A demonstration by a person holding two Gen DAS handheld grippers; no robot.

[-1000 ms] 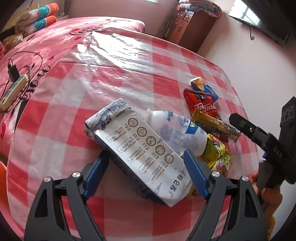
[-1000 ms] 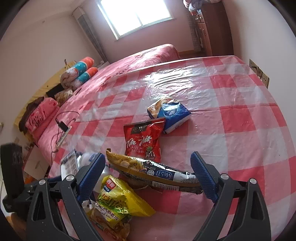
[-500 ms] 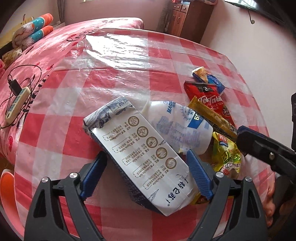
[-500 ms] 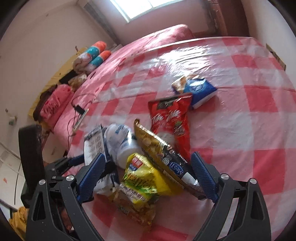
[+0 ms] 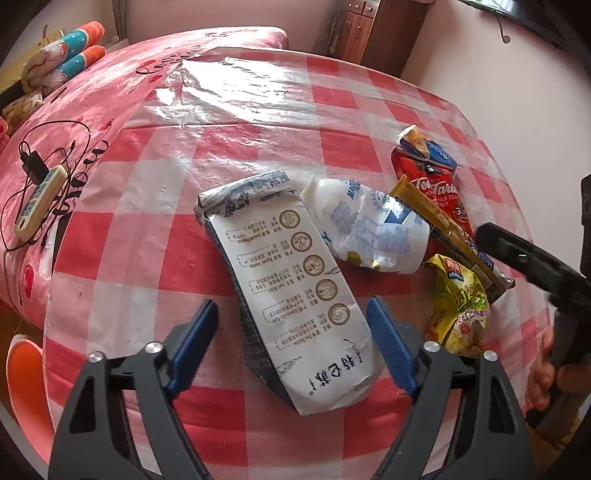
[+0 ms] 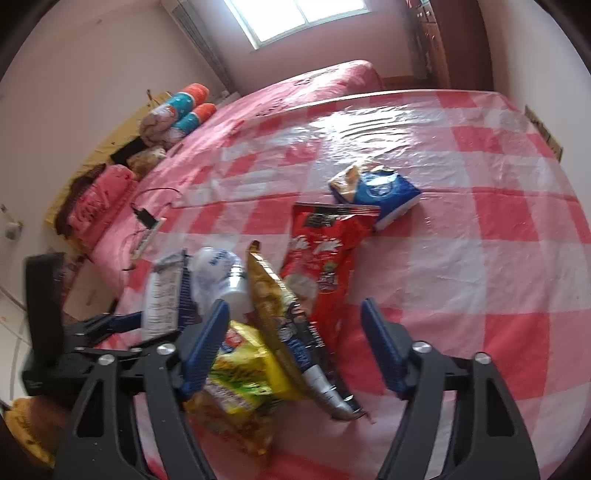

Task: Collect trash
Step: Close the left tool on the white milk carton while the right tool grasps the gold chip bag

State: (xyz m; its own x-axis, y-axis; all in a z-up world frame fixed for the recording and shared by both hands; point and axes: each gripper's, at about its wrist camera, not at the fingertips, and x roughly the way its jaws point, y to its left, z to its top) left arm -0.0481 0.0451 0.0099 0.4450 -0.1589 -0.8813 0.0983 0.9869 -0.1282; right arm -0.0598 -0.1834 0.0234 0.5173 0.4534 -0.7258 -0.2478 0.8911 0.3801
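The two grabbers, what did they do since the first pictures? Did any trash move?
Both closed in. The right gripper narrowed around the gold wrapper and yellow packet, which bunched toward the milk carton; not clamped yet. The left gripper narrowed a little around the carton, pads not touching. The red packet and blue packet stayed put.

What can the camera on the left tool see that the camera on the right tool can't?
Only the left camera shows the orange stool, the dark screen on the wall and the hand gripping the right tool.

Only the right camera shows the window and the folded pink cloth on the bed.

Both show the checked table, the white milk carton, the crumpled white bag, the gold packet, the red packet, the blue packet, the yellow packet and the power strip.
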